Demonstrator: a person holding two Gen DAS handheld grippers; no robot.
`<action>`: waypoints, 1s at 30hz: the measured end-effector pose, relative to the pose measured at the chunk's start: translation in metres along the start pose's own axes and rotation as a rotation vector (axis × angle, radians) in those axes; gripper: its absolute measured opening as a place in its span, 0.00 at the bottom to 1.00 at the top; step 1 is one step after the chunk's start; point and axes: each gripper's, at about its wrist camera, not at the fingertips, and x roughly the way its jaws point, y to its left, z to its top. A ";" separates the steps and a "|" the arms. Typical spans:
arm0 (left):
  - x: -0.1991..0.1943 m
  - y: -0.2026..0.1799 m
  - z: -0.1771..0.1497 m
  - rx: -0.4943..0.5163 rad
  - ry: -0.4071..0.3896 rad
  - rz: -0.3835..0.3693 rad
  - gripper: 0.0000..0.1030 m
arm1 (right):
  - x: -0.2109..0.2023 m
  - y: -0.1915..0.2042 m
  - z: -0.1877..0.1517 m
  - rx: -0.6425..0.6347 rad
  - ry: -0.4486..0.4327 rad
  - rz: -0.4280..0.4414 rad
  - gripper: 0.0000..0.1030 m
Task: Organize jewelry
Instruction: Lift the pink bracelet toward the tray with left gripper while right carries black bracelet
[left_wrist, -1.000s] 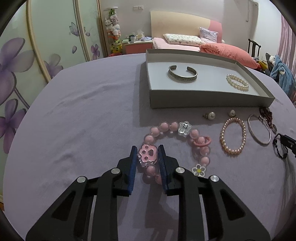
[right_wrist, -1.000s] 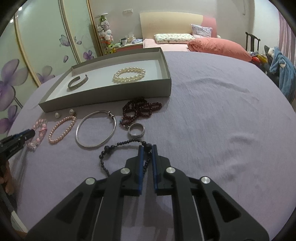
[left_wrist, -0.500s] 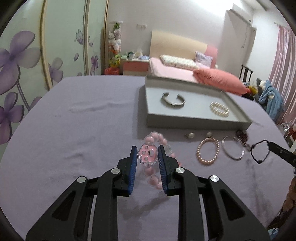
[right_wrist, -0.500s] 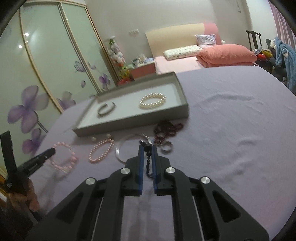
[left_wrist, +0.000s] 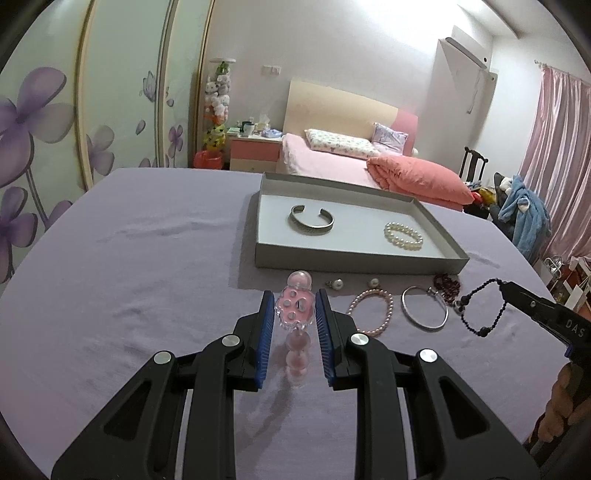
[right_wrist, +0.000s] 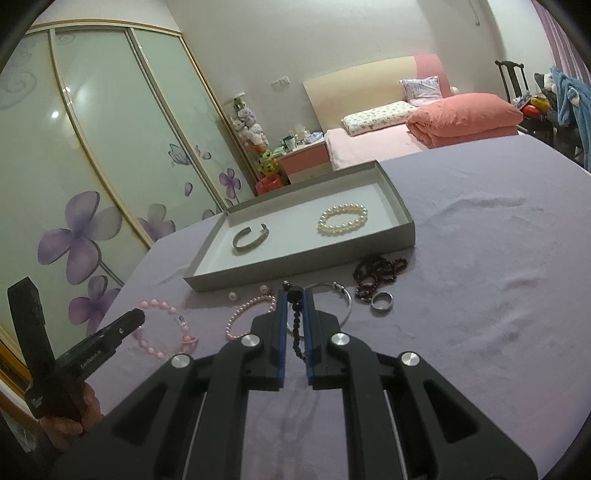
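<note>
While the left gripper (left_wrist: 294, 309) clamps the pink bead bracelet (left_wrist: 295, 308) above the purple cloth (left_wrist: 129, 277), the right gripper (right_wrist: 294, 301) pinches the black bead bracelet (left_wrist: 480, 310) aloft. Beyond lie a pearl bracelet (left_wrist: 371, 312) and silver bangle (left_wrist: 424, 312), just short of the grey tray's (left_wrist: 354, 262) near wall; bare cloth spreads left.

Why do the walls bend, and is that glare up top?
Both wrist views use fisheye lenses, so the wardrobe doors bow. In the left wrist view the ceiling is blown out white; in the right wrist view lamp spots glint on the doors. The tray stays sharp.
</note>
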 end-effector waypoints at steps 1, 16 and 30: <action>-0.002 -0.002 -0.001 0.001 -0.006 0.002 0.23 | -0.001 0.003 0.000 -0.002 -0.009 0.002 0.09; -0.020 -0.021 0.003 0.028 -0.111 0.042 0.23 | -0.014 0.030 0.004 -0.085 -0.131 -0.052 0.09; -0.026 -0.049 0.017 0.059 -0.195 0.055 0.23 | -0.018 0.051 0.016 -0.125 -0.244 -0.120 0.08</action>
